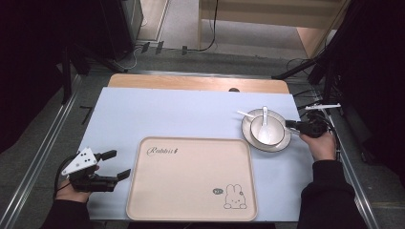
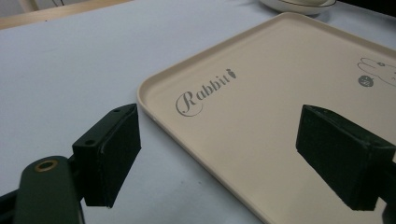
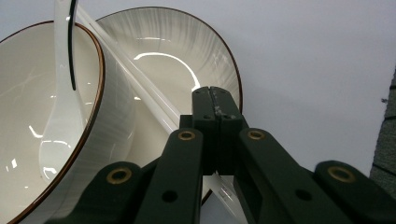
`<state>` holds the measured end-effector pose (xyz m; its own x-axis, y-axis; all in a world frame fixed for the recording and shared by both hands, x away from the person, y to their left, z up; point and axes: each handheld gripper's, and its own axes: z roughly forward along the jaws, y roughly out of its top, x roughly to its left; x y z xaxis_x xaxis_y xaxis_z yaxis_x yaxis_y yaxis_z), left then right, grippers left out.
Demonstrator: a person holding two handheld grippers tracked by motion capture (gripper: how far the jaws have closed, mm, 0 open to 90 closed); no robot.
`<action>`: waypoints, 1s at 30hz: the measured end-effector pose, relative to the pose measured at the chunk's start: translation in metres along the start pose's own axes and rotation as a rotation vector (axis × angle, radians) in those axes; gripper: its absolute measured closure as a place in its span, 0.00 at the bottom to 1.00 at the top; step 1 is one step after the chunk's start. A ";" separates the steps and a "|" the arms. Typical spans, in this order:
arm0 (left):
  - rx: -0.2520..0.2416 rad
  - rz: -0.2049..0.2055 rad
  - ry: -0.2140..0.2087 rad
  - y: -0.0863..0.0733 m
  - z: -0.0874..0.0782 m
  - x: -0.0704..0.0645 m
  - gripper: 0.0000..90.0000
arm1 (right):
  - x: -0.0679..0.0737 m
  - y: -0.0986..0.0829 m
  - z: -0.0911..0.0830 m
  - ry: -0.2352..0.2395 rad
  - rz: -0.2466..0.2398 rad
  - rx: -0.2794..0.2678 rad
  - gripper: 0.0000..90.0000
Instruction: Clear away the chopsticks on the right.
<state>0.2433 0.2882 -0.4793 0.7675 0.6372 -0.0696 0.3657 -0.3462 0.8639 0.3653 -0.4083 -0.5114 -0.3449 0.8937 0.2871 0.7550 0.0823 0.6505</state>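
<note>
Seemingly mid-pickup, the right hand-held gripper (image 3: 215, 100) is pinched tight on the rim of the plate (image 1: 248, 125) carrying bowl (image 1: 260, 131) and spoon (image 1: 265, 119), right of the tray (image 1: 191, 176) on the desk (image 1: 143, 114), while the left hand-held gripper (image 1: 116, 164) waits spread wide; next, likely a level lift onto the tray.

Beige tray (image 1: 191, 176), bowl (image 1: 267, 130), plate (image 1: 282, 141), spoon (image 1: 265, 117)

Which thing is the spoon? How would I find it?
Look at the right side of the blue table, past the big beige tray. There a white bowl sits on a plate. The spoon is the white one lying inside the bowl, handle sticking up over the rim.
</note>
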 end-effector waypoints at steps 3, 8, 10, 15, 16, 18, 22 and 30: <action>0.003 0.004 -0.001 0.000 0.000 0.000 0.16 | 0.001 -0.001 -0.001 0.005 -0.007 0.002 1.00; -0.004 0.002 -0.005 0.000 0.001 0.000 0.16 | 0.005 -0.002 -0.003 0.015 -0.014 0.008 1.00; -0.004 0.000 -0.007 0.001 0.000 0.001 0.16 | 0.007 -0.003 -0.004 0.006 -0.022 0.013 1.00; -0.003 0.004 -0.007 0.001 0.001 0.000 0.16 | 0.007 -0.005 -0.005 0.022 -0.019 0.015 1.00; 0.001 0.002 -0.005 0.001 0.001 0.000 0.16 | 0.007 -0.005 -0.005 0.019 -0.021 0.013 1.00; 0.001 0.002 -0.004 0.001 0.001 0.000 0.16 | 0.009 -0.005 -0.006 0.015 -0.022 0.021 1.00; 0.002 0.002 -0.006 0.001 0.001 0.001 0.16 | 0.011 -0.006 -0.007 -0.002 -0.035 0.021 1.00; 0.005 0.003 -0.012 0.001 0.002 0.000 0.16 | 0.008 -0.007 -0.004 -0.012 -0.010 0.024 1.00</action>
<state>0.2452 0.2865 -0.4799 0.7748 0.6280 -0.0727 0.3661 -0.3520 0.8614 0.3552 -0.4037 -0.5115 -0.3461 0.8979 0.2720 0.7644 0.1018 0.6366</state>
